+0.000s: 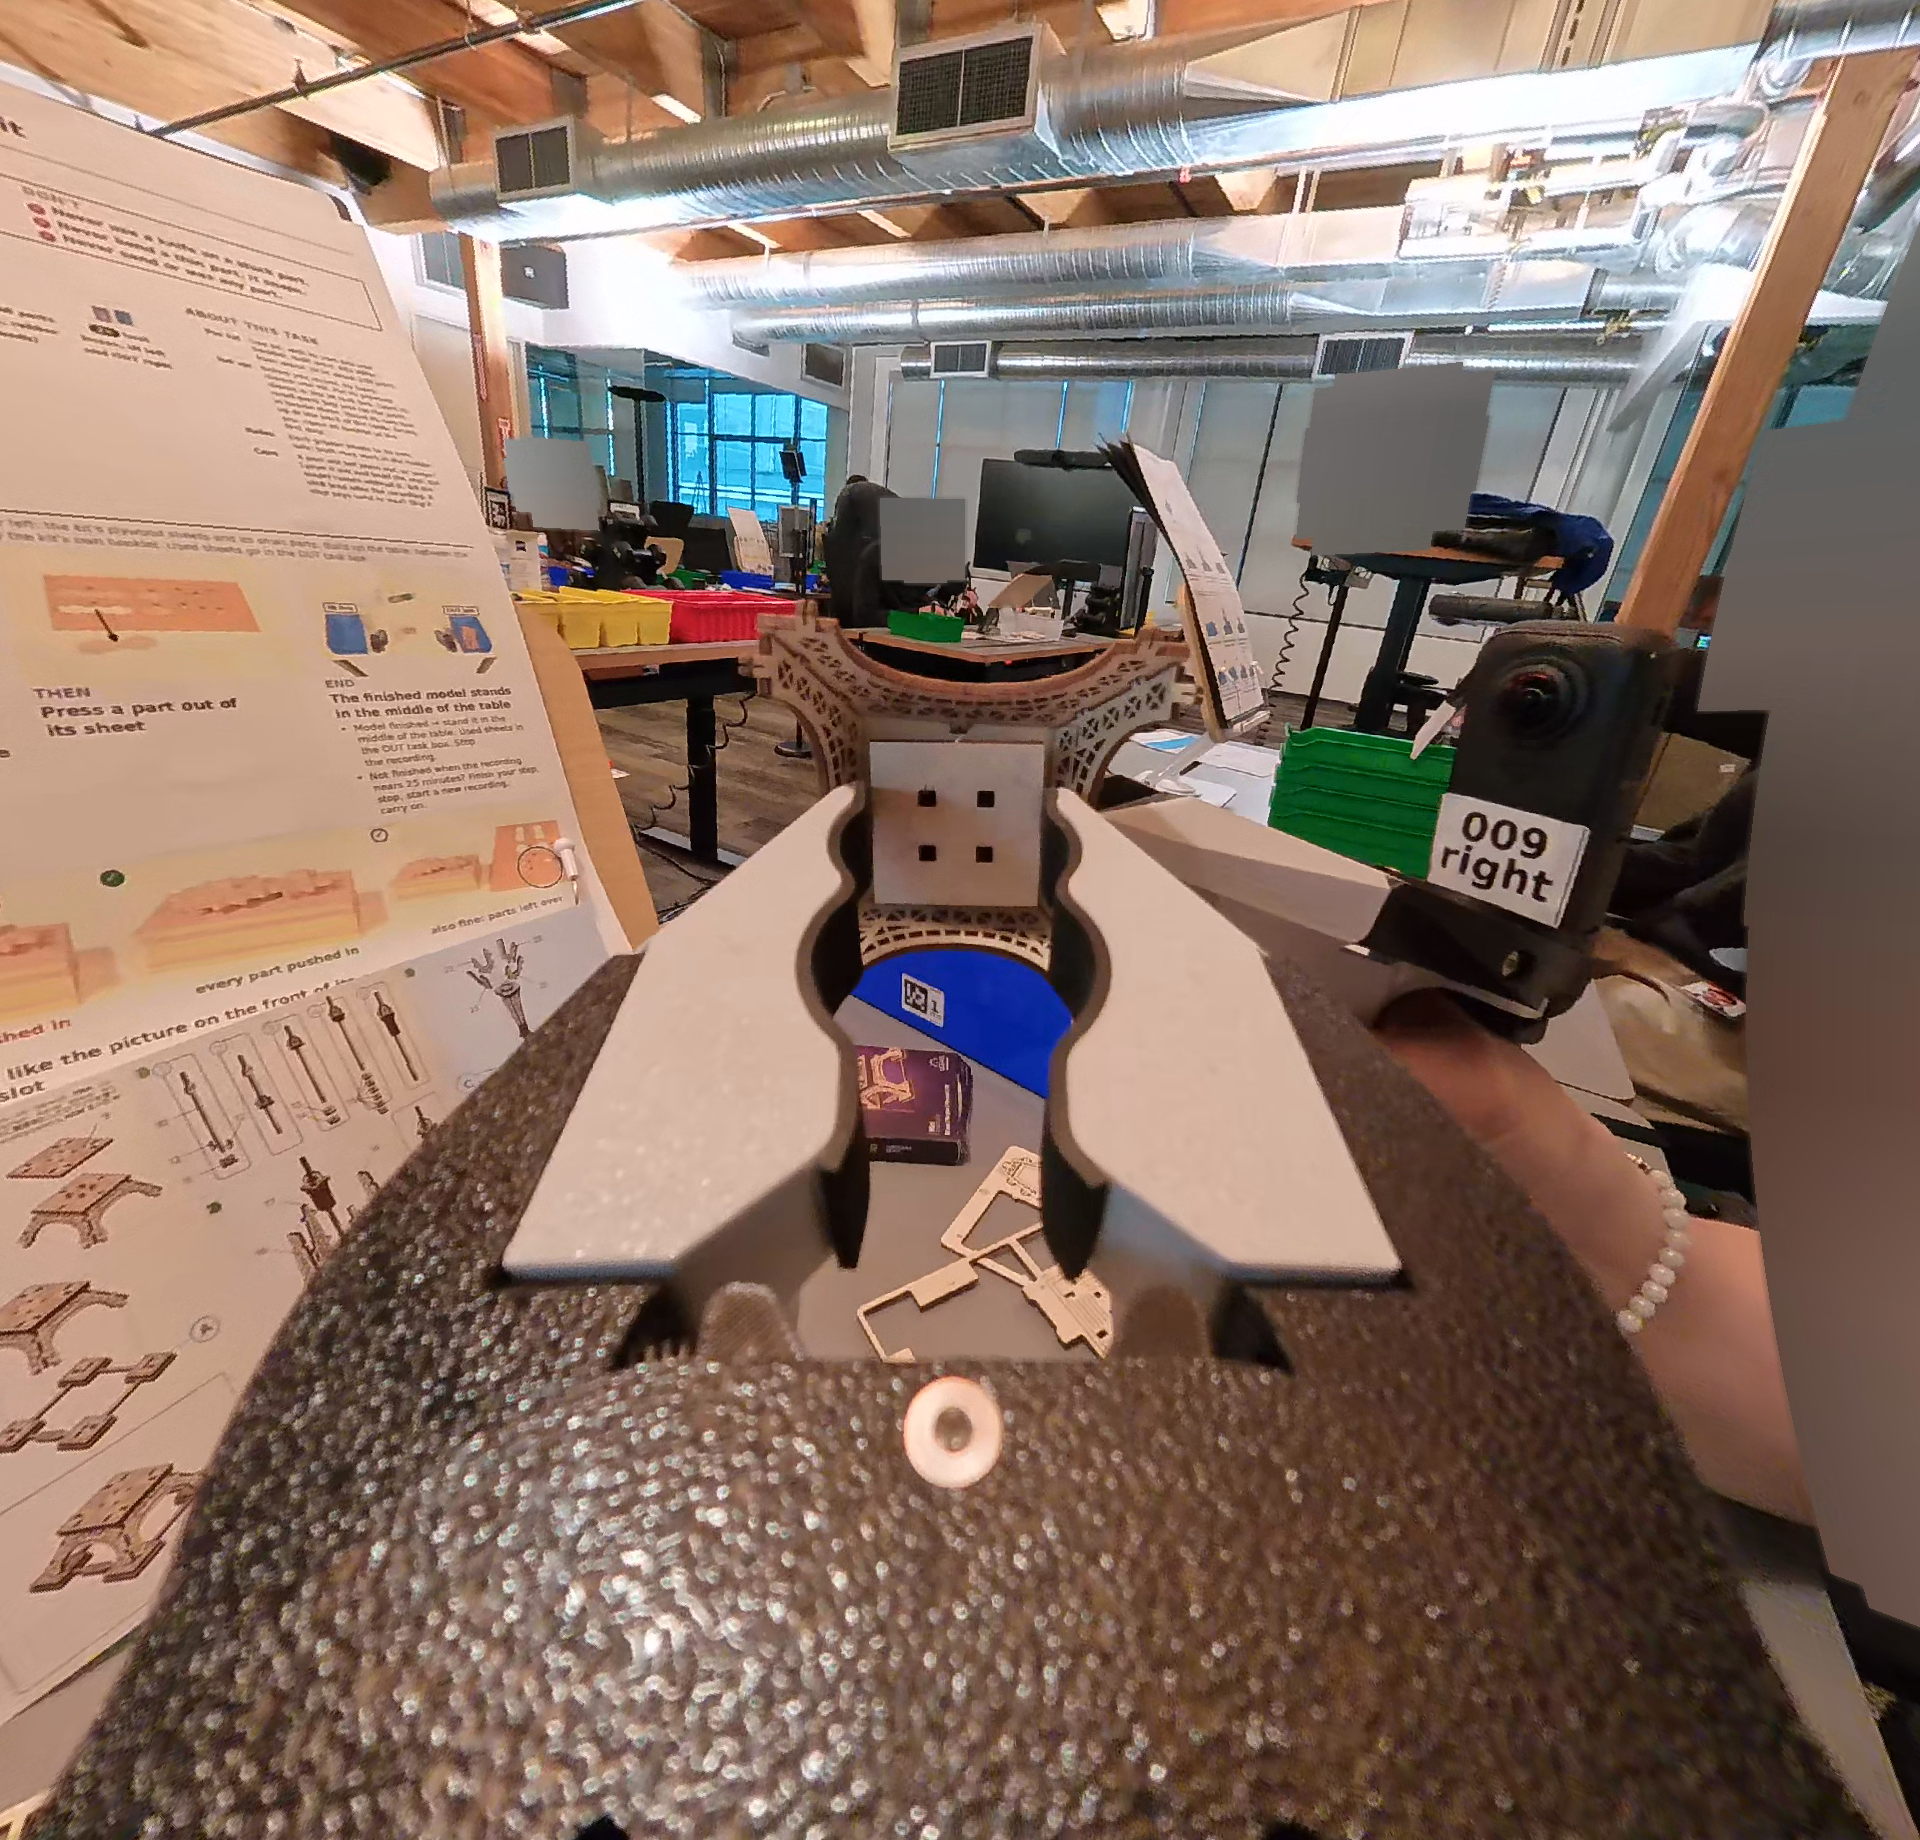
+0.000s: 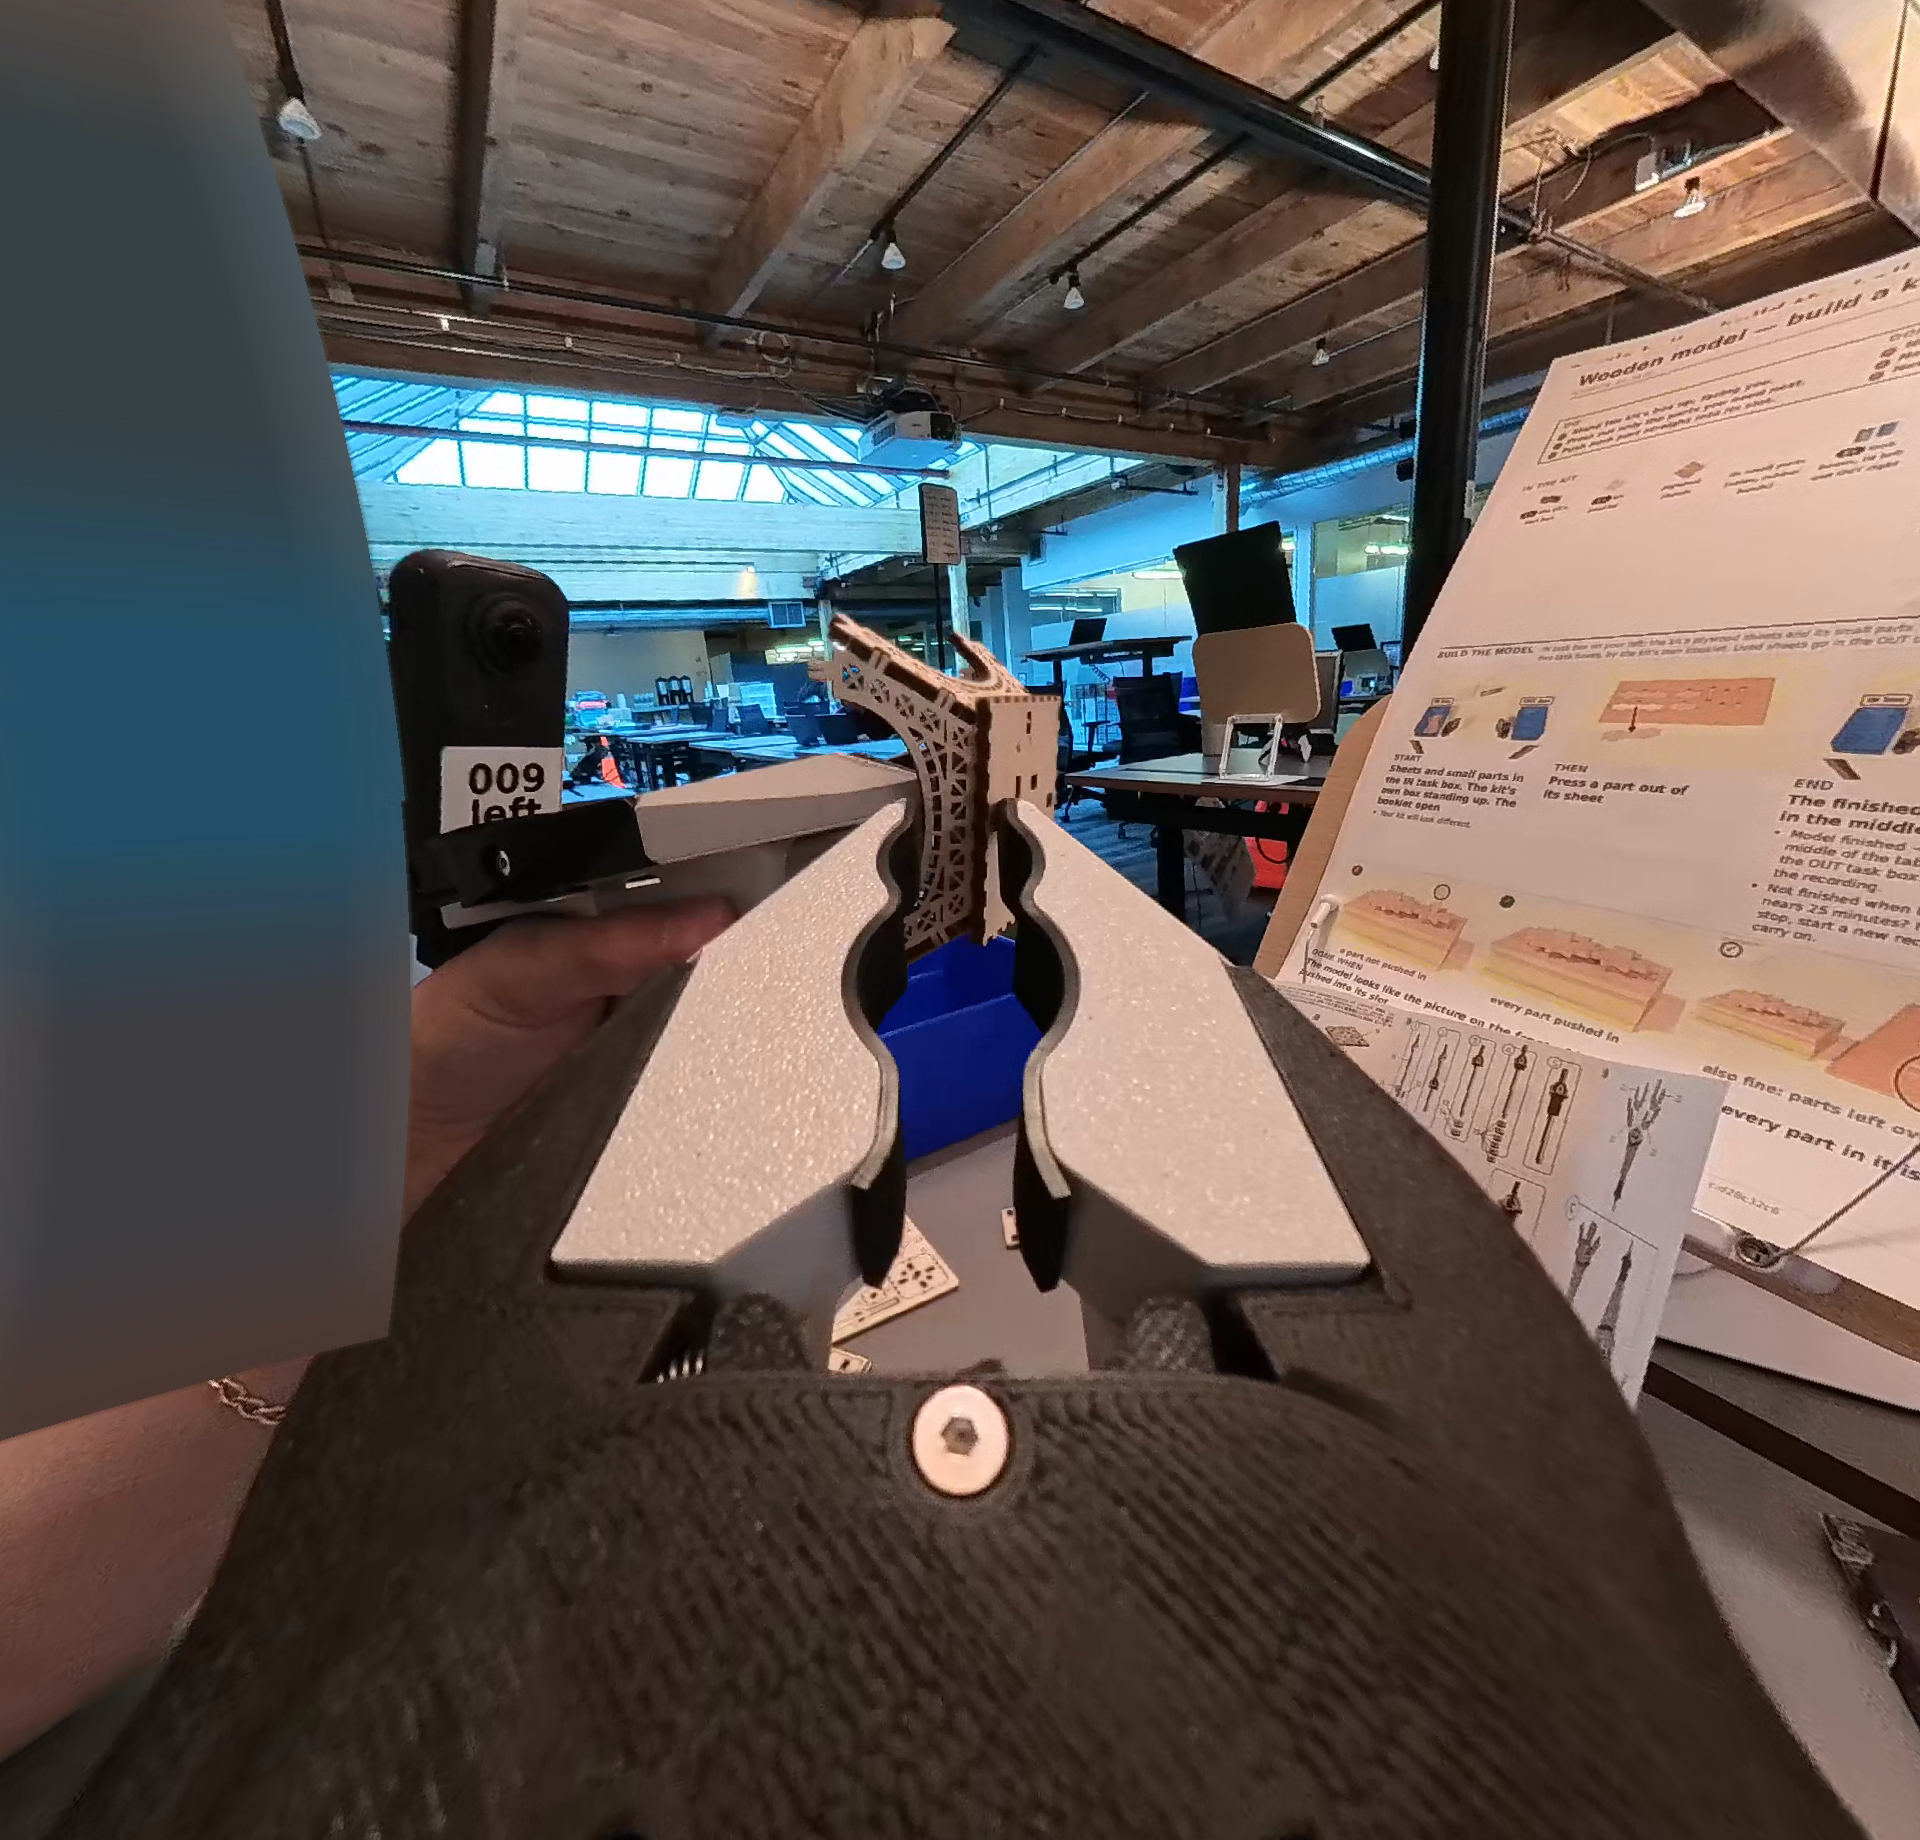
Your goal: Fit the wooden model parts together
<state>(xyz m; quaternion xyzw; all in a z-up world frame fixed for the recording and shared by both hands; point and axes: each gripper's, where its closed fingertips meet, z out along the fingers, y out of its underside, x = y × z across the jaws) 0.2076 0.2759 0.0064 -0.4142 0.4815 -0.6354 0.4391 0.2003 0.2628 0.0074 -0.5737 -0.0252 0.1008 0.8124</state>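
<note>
The wooden model, a lattice tower base with arched legs, is held up in the air between both tools, well above the surface. Its square plate with four small holes faces the left camera. The left hand-held gripper is closed on that plate, one finger at each side edge. The right hand-held gripper is clamped on the model from the other side, pinching the plate's edge and a lattice leg at its fingertips.

The lattice is thin and looks brittle. If the two tools twist or pull against each other, a leg could crack or a joint could pop loose. Both holds sit near the fingertips, so the model could also slip and drop.

Below lie a purple box, a spent cut-out frame, and a blue bin. Instruction sheets stand beside them.

The far side of the model is hidden in both views. The exact contact of the right fingertips is hard to make out, and no loose part waiting to be fitted can be seen.
</note>
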